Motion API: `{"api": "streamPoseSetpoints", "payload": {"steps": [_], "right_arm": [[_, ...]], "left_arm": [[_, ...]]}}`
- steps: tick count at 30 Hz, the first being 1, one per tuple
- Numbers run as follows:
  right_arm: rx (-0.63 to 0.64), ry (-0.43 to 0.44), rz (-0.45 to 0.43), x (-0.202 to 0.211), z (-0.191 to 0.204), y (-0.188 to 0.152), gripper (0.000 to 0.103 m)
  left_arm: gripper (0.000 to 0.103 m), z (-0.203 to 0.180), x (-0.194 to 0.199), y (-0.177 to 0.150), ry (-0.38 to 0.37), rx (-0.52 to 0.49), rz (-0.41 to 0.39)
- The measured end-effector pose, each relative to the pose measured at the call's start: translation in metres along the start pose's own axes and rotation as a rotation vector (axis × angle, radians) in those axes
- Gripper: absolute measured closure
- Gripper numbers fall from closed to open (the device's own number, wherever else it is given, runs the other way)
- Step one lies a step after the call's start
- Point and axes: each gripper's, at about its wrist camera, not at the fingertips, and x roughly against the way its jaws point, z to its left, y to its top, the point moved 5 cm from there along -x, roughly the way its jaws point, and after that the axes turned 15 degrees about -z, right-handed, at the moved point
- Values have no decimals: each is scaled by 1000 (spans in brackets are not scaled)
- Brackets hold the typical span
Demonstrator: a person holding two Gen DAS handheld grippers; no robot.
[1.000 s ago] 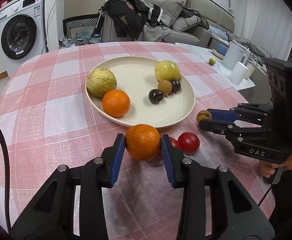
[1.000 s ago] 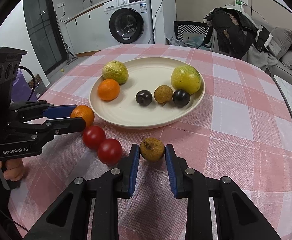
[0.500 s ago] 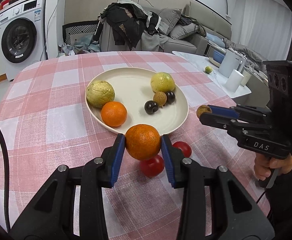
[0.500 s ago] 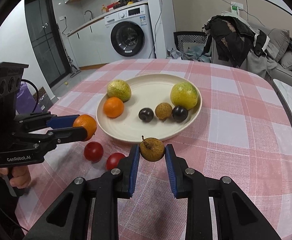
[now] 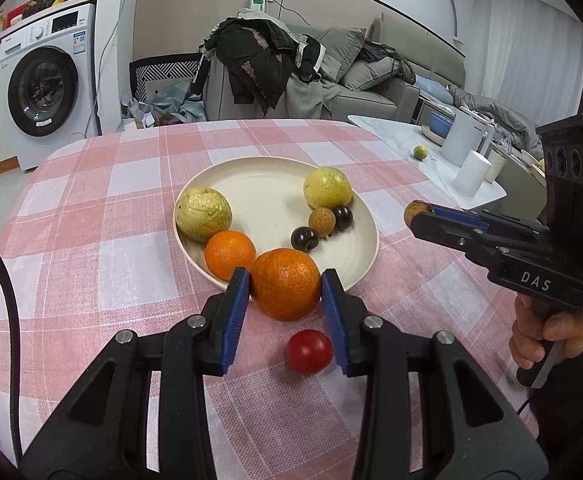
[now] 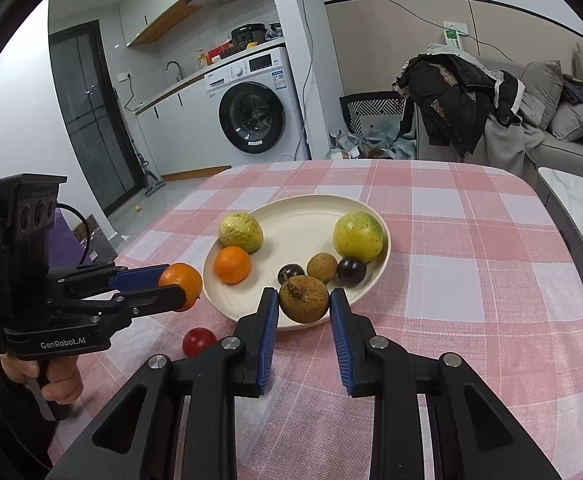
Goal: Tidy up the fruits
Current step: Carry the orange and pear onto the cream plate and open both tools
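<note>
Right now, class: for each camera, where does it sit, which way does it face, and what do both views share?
Left wrist: on the left gripper, facing the plate, holding an orange; a hand shows.
Right wrist: on the right gripper, facing the plate, holding a brown fruit.
Shared: plate, red tomato.

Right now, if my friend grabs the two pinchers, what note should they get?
Left gripper: shut on an orange, near the plate rim.
Right gripper: shut on a brown longan, by the plate's near edge.
Done: six fruits are on the plate.
Left: put both held fruits down on it, then the red tomato on the tablecloth.
</note>
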Motion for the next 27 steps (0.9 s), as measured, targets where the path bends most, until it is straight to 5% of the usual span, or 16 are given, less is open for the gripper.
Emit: {"api": "streamPoseSetpoints", "payload": {"steps": [16, 27], "right_arm": [[20, -30, 0, -21, -1, 22, 76], [32, -29, 83, -66, 0, 21, 76]], "left_arm": [[69, 8, -32, 22, 50, -18, -9], [69, 12, -66, 21, 88, -60, 14]]}}
